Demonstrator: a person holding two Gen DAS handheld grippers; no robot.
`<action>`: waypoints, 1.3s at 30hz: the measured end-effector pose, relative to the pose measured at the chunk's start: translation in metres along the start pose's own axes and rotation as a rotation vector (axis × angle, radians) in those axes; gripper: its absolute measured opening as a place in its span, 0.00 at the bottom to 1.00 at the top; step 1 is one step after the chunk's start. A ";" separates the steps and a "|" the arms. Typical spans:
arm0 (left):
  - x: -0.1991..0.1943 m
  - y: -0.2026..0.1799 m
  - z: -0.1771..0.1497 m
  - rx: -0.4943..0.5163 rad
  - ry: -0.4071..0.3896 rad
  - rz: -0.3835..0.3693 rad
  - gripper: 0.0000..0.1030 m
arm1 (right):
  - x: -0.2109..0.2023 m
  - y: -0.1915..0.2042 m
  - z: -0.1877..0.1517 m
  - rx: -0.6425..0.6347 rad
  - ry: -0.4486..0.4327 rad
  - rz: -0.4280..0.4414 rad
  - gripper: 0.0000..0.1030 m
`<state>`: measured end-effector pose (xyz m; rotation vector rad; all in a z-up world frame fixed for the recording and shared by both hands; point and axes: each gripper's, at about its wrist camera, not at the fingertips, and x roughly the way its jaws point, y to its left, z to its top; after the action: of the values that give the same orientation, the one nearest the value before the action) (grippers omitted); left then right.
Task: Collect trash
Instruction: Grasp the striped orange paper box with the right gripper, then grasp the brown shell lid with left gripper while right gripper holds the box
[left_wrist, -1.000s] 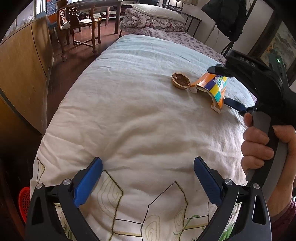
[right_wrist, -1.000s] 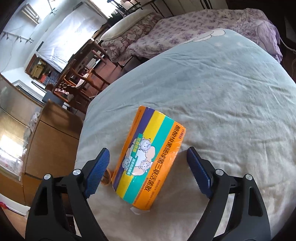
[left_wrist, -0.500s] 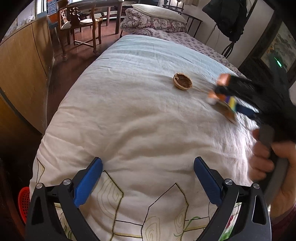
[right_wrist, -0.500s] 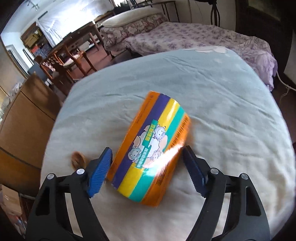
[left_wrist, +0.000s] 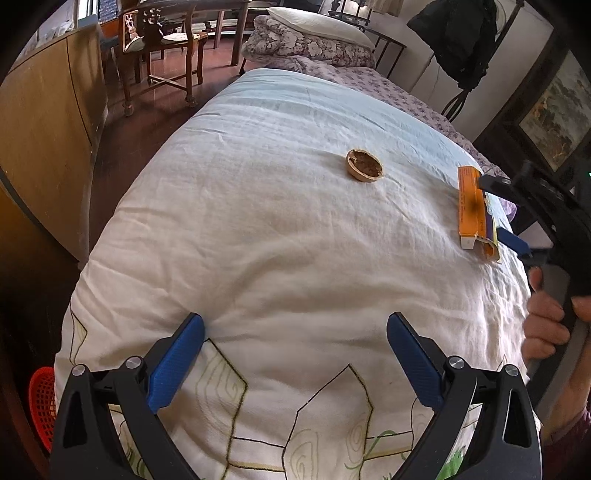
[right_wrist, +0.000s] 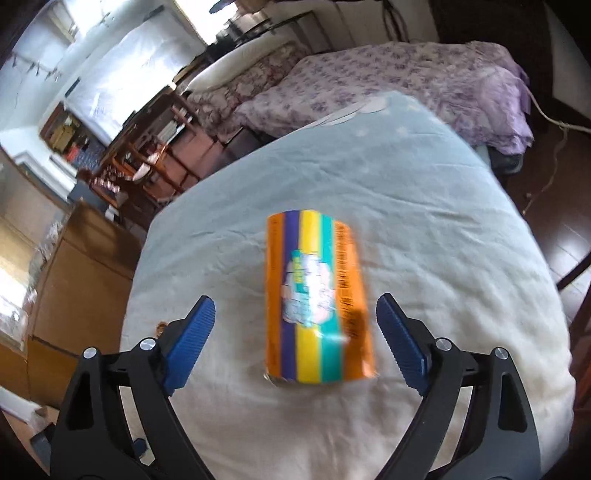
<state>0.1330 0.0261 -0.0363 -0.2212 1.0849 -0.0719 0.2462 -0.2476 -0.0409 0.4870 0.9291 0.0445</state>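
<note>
A flattened orange carton (right_wrist: 317, 295) with purple, yellow and teal stripes lies on the white quilt (right_wrist: 424, 206), pointing away from the camera. My right gripper (right_wrist: 295, 306) straddles it; its jaws are opening and both blue pads stand clear of the carton's sides. From the left wrist view the carton (left_wrist: 472, 206) shows at the right, with the right gripper (left_wrist: 498, 212) over it and a hand (left_wrist: 546, 325) on the handle. A brown walnut shell half (left_wrist: 364, 165) rests on the quilt, left of the carton. My left gripper (left_wrist: 295, 325) hovers open and empty over the quilt's near end.
A red plastic basket (left_wrist: 42, 398) sits on the floor at the lower left, beside the bed. A wooden cabinet (left_wrist: 44, 110) and a chair (left_wrist: 162, 48) stand to the left. A second bed with a purple floral cover (right_wrist: 406, 81) lies beyond the quilt.
The right gripper squeezed the carton, swung it away from the walnut shell and spread its jaws again. The carton now lies straight between the jaws. My left gripper stayed still.
</note>
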 end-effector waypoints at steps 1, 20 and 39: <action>0.000 0.000 0.000 0.001 0.000 0.002 0.94 | 0.003 0.004 0.002 -0.016 -0.003 -0.015 0.84; 0.006 -0.005 0.004 0.014 -0.004 0.043 0.94 | 0.000 0.013 -0.014 -0.182 -0.014 -0.219 0.61; 0.036 -0.048 0.060 0.236 -0.176 0.275 0.94 | -0.031 -0.018 -0.046 -0.030 0.053 -0.101 0.66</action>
<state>0.2052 -0.0184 -0.0304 0.1330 0.9132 0.0646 0.1886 -0.2535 -0.0475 0.4126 1.0025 -0.0200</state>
